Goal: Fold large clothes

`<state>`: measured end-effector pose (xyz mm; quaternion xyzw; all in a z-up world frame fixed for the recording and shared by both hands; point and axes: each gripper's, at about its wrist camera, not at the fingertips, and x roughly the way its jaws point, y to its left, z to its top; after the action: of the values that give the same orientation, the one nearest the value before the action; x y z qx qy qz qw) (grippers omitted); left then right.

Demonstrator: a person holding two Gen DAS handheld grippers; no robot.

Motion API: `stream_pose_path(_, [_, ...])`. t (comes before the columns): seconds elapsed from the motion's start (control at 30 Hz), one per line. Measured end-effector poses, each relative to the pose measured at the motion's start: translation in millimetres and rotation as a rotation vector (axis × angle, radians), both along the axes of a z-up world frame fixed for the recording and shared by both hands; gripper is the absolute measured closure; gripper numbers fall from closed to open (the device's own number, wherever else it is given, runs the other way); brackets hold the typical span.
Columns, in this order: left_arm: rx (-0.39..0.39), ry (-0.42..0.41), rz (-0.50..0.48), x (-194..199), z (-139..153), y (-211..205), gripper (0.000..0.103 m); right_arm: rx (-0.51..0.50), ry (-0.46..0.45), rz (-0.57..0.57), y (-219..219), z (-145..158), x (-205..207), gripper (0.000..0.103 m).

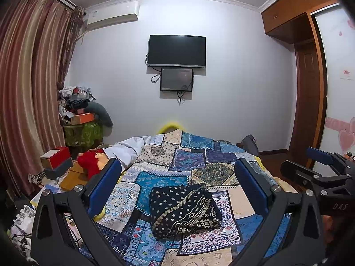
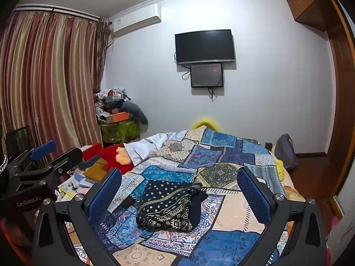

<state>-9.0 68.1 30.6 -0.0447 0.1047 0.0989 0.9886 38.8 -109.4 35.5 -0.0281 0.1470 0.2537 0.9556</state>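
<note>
We list a folded garment [image 1: 184, 210], dark navy with white dots and cream geometric bands, lying as a compact bundle on the patchwork bedspread [image 1: 195, 157] near the middle of the bed. In the right wrist view the same garment [image 2: 166, 208] shows a loose dark flap on its right side.

We list the left gripper [image 1: 177, 184], blue-padded fingers spread wide and holding nothing, raised above the bed with the bundle framed between them; neither finger touches the cloth. We list the right gripper [image 2: 179, 190], fingers likewise spread wide and empty, hovering over the bedspread [image 2: 221, 155] with the bundle between and below them. Each gripper shows at the edge of the other's view: the right one at the right border of the left wrist view, the left one at the left border of the right wrist view.

Open bedspread surrounds the bundle on every side, most of it toward the far end and to the right.

Edges: the left side of the bed borders a red plush toy [image 1: 89, 164], a white sheet [image 1: 131, 148] and stacked boxes [image 1: 56, 161]. Beyond these hang striped curtains [image 1: 26, 88], and a heap of clutter [image 1: 77, 110] fills the corner. The right edge drops to a wooden floor beside a wardrobe [image 1: 310, 88]. On the far wall we note a television [image 1: 176, 51], a smaller screen [image 1: 176, 79] beneath it, and an air conditioner [image 1: 111, 13].
</note>
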Motion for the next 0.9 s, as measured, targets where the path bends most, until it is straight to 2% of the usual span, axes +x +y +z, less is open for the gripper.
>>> stream_pose_path(0.9, [-0.004, 0.033, -0.066, 9.7, -5.3, -3.3, 0.0, 0.01, 0.013, -0.05, 5.4, -0.6, 1.5, 0.0])
